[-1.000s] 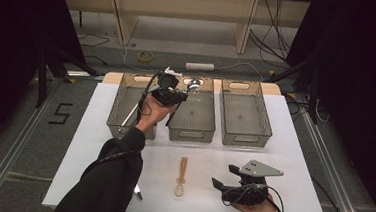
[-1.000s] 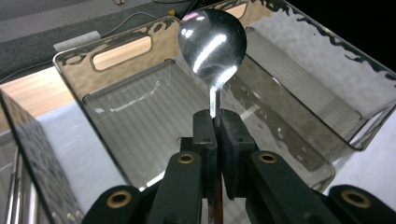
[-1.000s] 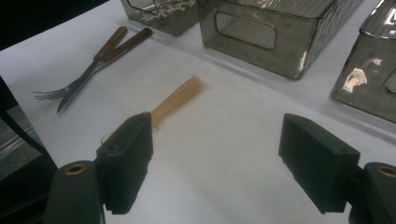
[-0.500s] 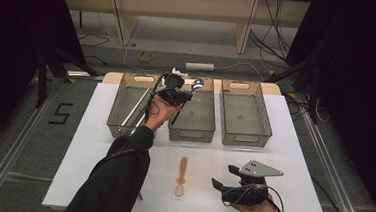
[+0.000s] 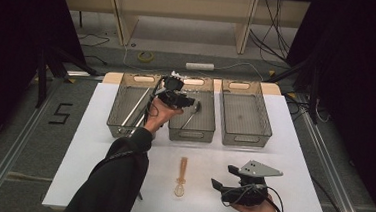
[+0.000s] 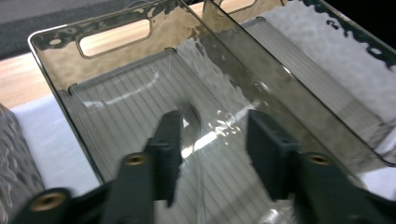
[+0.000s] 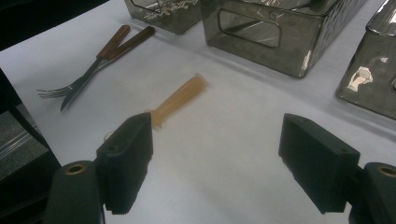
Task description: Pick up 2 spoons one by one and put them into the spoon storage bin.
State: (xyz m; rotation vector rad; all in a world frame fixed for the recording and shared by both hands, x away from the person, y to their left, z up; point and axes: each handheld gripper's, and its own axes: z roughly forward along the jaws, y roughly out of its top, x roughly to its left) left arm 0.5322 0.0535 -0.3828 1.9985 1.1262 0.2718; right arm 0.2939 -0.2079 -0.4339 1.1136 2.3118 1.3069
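Note:
My left gripper (image 5: 190, 102) hovers over the middle smoky plastic tray (image 5: 190, 135). Its jaws have just been opening and now stand apart with nothing pressed between them. In the left gripper view (image 6: 212, 126) a metal spoon (image 6: 191, 116) lies on the ribbed tray floor below the jaws. The same spoon (image 5: 192, 114) shows in the high view, lying loose in that tray. My right gripper (image 5: 221, 179) rests near the table's front edge, open and empty (image 7: 217, 140). A wooden spoon (image 5: 181, 175) (image 7: 180, 100) lies on the white table just left of it.
A left tray (image 5: 117, 126) holds long metal utensils, and a right tray (image 5: 241, 140) stands beside the middle one. A fork and a knife (image 7: 93, 65) with wooden handles lie on the table near the person's left sleeve (image 5: 115, 181).
The left gripper's jaws have opened and the metal spoon they held now lies in the middle tray. The right gripper has stayed put.

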